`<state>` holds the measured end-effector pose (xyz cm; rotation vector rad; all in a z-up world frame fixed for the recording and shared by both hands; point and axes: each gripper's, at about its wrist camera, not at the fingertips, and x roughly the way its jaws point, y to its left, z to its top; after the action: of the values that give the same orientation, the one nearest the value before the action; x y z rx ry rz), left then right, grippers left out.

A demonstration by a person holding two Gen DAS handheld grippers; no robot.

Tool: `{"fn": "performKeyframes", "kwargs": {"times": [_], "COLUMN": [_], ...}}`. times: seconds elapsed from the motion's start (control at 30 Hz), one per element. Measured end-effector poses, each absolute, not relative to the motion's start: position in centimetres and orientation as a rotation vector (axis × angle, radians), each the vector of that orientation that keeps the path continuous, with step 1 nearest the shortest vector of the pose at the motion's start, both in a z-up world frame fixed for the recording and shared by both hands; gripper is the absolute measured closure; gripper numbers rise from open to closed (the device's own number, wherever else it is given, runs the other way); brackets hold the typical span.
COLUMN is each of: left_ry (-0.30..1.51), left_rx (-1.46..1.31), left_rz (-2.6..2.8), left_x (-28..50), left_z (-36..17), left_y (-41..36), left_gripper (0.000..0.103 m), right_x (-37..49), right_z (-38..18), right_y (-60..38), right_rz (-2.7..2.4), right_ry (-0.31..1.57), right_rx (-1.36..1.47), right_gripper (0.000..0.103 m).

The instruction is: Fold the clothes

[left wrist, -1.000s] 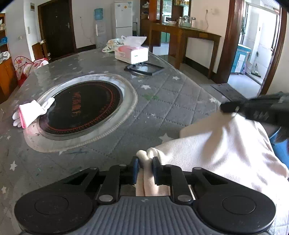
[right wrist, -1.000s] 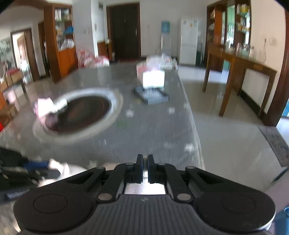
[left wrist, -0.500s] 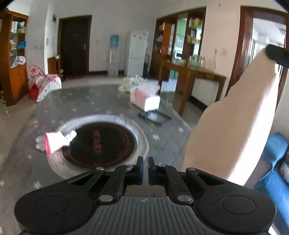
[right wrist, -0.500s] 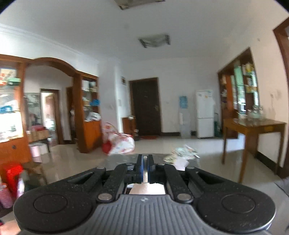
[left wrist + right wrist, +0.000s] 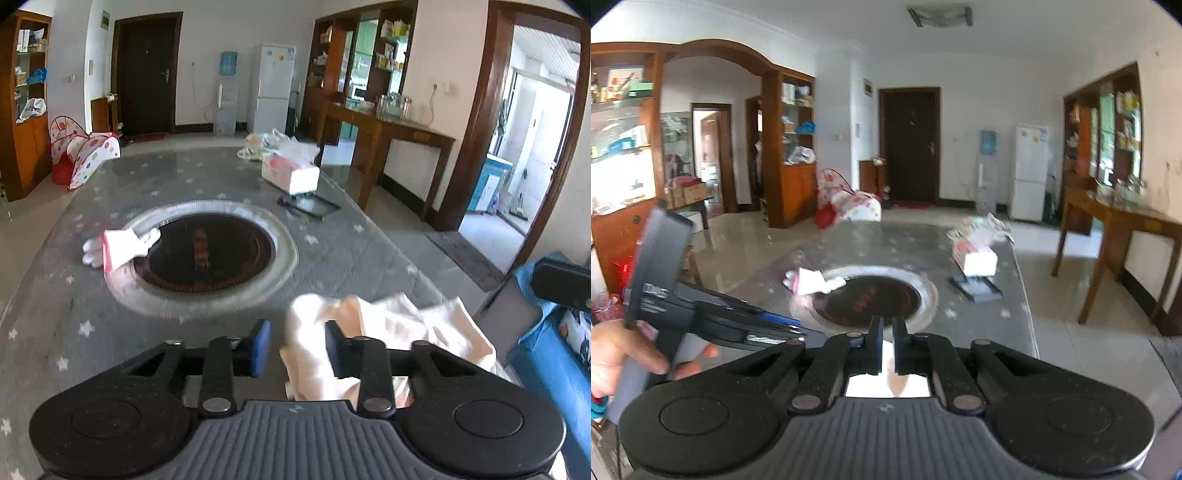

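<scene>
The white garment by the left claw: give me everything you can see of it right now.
The white garment is soft cream-white cloth, crumpled into loose folds and blurred. It lies at the near right edge of the grey star-patterned table cover. The left claw is open; part of the cloth sits between its fingers, draped against the right one. In the right wrist view a pale strip of cloth shows between the nearly closed fingers of the right claw.

Soft, crumpled pale cloth [image 5: 399,325] on a quilted grey table cover [image 5: 369,251]; shiny dark glass plate [image 5: 207,251] ringed by metal; matt black plastic left gripper [image 5: 295,343]; glossy wood side table [image 5: 391,129]
</scene>
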<state>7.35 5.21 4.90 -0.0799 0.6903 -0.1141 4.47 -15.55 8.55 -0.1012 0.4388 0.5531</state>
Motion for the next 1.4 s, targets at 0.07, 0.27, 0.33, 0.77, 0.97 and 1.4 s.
{"fn": "performKeyframes", "kwargs": {"times": [0.07,0.27,0.33,0.77,0.97,1.4], "left_ry": [0.711,0.762,0.769,0.787,0.792,0.807], "left_rx": [-0.068,-0.071,-0.069,-0.036,-0.02,0.0], "left_rz": [-0.123,-0.134,-0.127,-0.078,-0.074,-0.052], "left_x": [6.5,4.5,3.8,0.2,-0.7,-1.0], "left_z": [4.2,2.3,2.0,1.2,1.0,0.4], "left_y": [4.8,4.2,4.1,3.7,3.4,3.5], "left_gripper": [0.06,0.051,0.046,0.026,0.021,0.013], "right_x": [4.2,3.3,3.0,1.0,0.5,-0.3], "right_z": [7.7,5.5,4.8,1.2,0.6,-0.6], "right_y": [-15.6,-15.7,-15.6,-14.9,-14.4,-14.0], "right_rz": [0.536,0.519,0.515,0.508,0.51,0.499], "right_ry": [0.464,0.53,0.545,0.645,0.666,0.699], "right_rx": [-0.098,-0.104,-0.103,-0.08,-0.071,-0.062], "right_gripper": [0.096,0.081,0.07,0.052,0.045,0.031]}}
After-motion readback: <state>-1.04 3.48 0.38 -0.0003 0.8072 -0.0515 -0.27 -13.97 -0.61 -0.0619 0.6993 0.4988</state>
